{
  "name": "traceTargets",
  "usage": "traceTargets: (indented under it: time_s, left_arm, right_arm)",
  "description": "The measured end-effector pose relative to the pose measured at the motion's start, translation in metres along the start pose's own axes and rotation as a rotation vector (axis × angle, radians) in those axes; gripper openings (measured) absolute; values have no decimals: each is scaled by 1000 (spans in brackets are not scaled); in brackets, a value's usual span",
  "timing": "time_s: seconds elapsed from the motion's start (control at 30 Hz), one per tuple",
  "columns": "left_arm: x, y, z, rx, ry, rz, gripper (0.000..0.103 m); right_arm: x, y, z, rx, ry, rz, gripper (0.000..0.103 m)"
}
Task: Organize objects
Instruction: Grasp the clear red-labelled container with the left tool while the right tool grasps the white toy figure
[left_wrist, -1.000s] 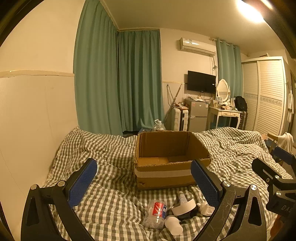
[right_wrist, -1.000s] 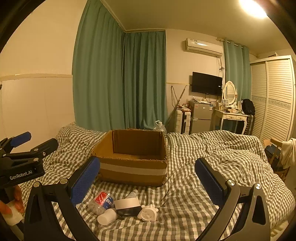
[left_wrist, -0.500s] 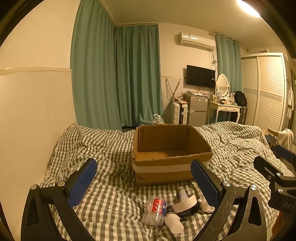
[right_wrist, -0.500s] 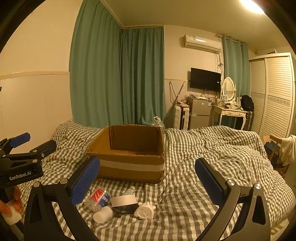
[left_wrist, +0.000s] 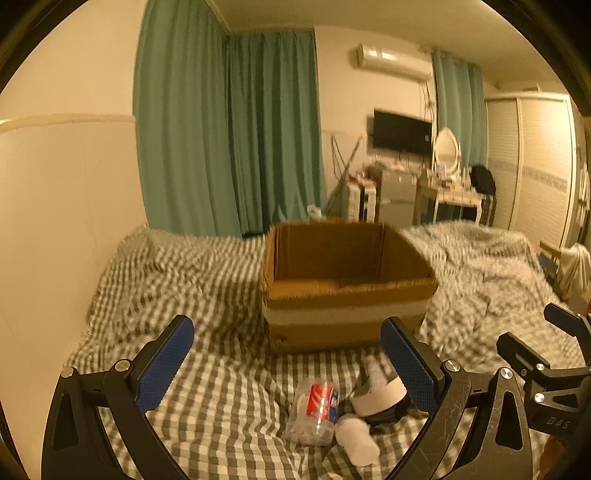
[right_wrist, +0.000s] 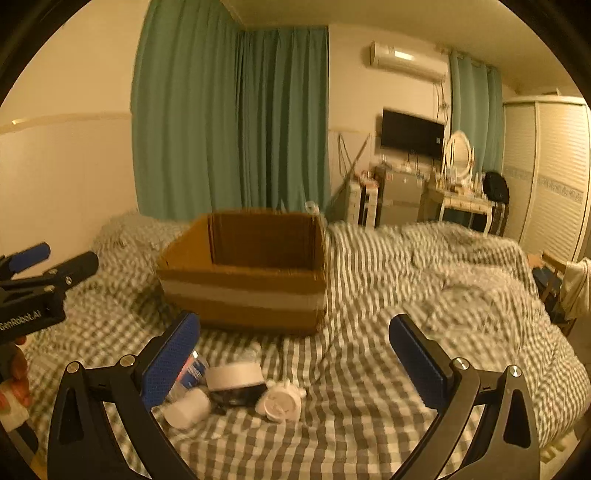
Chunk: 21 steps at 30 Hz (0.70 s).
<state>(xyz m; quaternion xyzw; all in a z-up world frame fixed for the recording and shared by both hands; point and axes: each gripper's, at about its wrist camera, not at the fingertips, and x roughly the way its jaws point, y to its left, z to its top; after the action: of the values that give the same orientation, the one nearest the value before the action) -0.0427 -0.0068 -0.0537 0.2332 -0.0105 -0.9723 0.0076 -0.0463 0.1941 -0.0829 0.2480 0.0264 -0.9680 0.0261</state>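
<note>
Both grippers, left (left_wrist: 286, 360) and right (right_wrist: 293, 356), hang spread wide and empty above a small heap, a bottle (left_wrist: 314, 411), a tape roll (left_wrist: 376, 393) and a white toy (right_wrist: 279, 402), on the checked bed (left_wrist: 207, 387) before the open box (left_wrist: 343, 284). The approach seems under way; next, one must drop over a single item and close.

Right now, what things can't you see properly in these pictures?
- Cardboard box floor: left wrist view, near wall hides it.
- Crushed bottle: right wrist view, right gripper finger covers most.
- Dresser items: too small, blurred.
- Black item under white roll: mostly covered.
</note>
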Motion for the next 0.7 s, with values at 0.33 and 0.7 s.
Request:
traceTargets:
  time_s: [0.33,0.7]
  left_arm:
    - [88,-12,-60,71,288,-52,103]
    - [145,-16,-101,109,535,-62,103]
  right_arm:
    - [80,11,-51,-93,266,16,103]
    - [121,18,-73,-154,445,11,82]
